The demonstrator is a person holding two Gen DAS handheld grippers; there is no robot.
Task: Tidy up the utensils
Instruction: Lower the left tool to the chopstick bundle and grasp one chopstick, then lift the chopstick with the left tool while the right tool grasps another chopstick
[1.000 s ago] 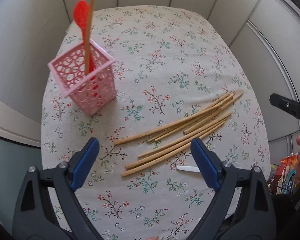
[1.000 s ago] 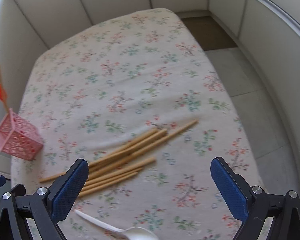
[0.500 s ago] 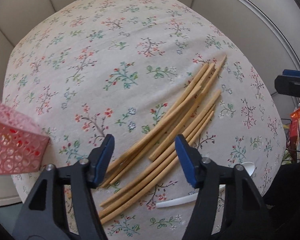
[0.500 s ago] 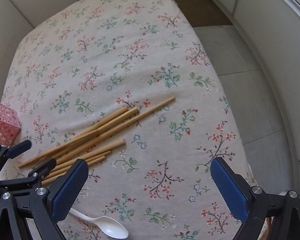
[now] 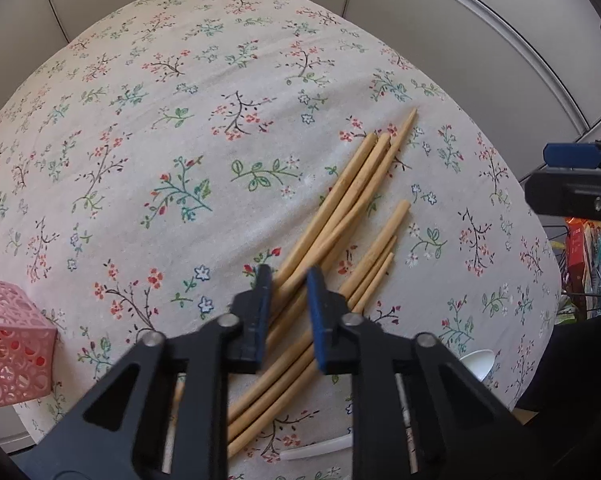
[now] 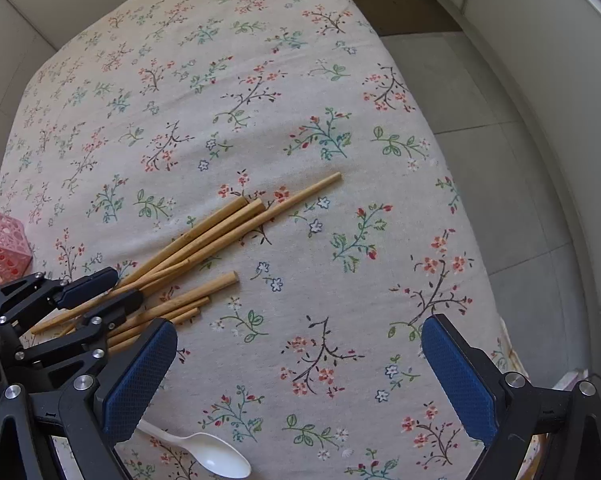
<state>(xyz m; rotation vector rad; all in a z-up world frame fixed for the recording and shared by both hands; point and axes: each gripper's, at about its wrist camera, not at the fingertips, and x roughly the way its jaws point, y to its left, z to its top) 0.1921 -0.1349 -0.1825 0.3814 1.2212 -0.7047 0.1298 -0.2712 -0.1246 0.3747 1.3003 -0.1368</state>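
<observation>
- The left hand-held gripper (image 5: pixel 286 280) points steeply down at the tabletop (image 5: pixel 188 112), which is covered by a floral cloth; its blue-padded jaws are drawn in to a narrow gap.
- Between those pads sit the near parts of the wooden chopsticks (image 5: pixel 352 196); at least one stick passes through the gap, and the pads appear to pinch it, though how many are caught I cannot tell.
- The chopsticks lie in a loose bundle, fanning away from the left hand-held gripper toward its upper right, with their near ends running under its black arms.
- A pink perforated utensil holder (image 5: pixel 8 356) stands well to the left of the left hand-held gripper, at the tabletop's edge; something red shows through its holes.
- A white plastic spoon (image 6: pixel 216 454) lies just below the right hand-held gripper's left pad, its bowl toward the right, apart from the chopsticks.
- The right hand-held gripper (image 6: pixel 300 380) hangs over bare cloth with its jaws spread wide and nothing between them.
- In the right wrist view, the left hand-held gripper is at the far left of the right one, its tips on the chopstick bundle.
- The utensil holder is farther left again, beyond the left hand-held gripper.
</observation>
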